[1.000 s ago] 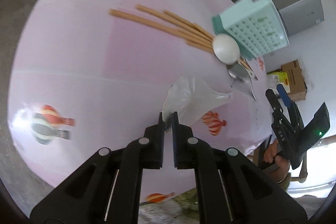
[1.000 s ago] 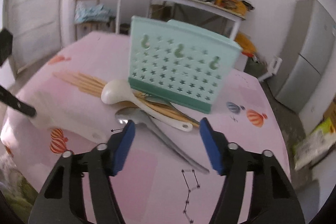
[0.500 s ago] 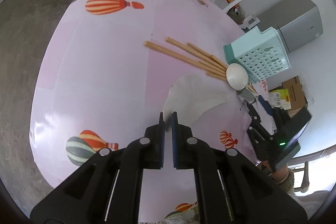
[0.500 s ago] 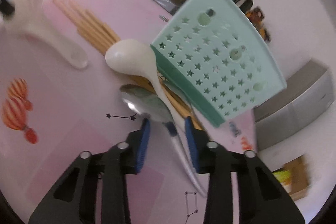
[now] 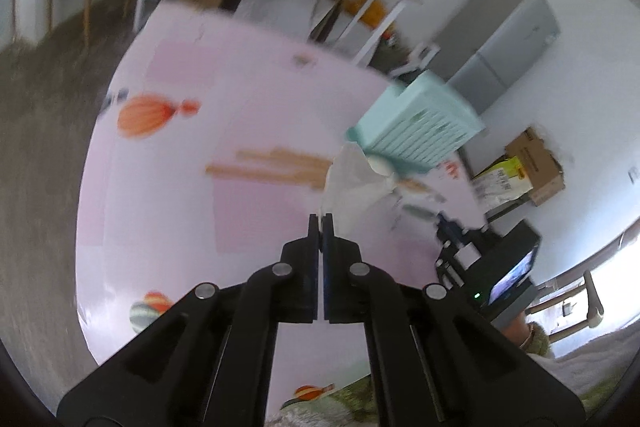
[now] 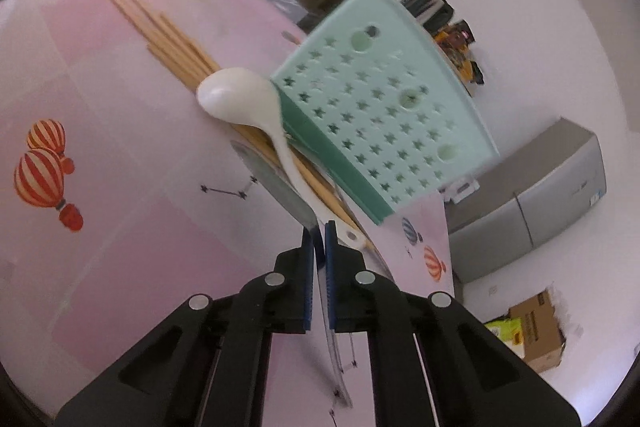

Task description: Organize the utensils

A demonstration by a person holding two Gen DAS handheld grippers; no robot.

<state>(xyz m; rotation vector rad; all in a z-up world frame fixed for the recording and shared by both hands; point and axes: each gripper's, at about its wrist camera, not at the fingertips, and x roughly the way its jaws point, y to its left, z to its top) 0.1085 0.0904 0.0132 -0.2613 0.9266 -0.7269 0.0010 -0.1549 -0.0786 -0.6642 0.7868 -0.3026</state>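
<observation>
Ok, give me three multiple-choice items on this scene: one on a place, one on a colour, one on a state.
1. The white spoon has its bowl resting: A on the wooden chopsticks; B on a plate; C on the floor.
2. The star-holed utensil holder is: A red; B mint green; C black.
3. The right tongs are: A wide open; B shut on nothing; C shut on the metal spoon.

Answers: 1 A, the bowl overlaps the sticks' ends. 2 B, its pierced wall is pale green. 3 C, the spoon's handle runs between the closed pads.
</observation>
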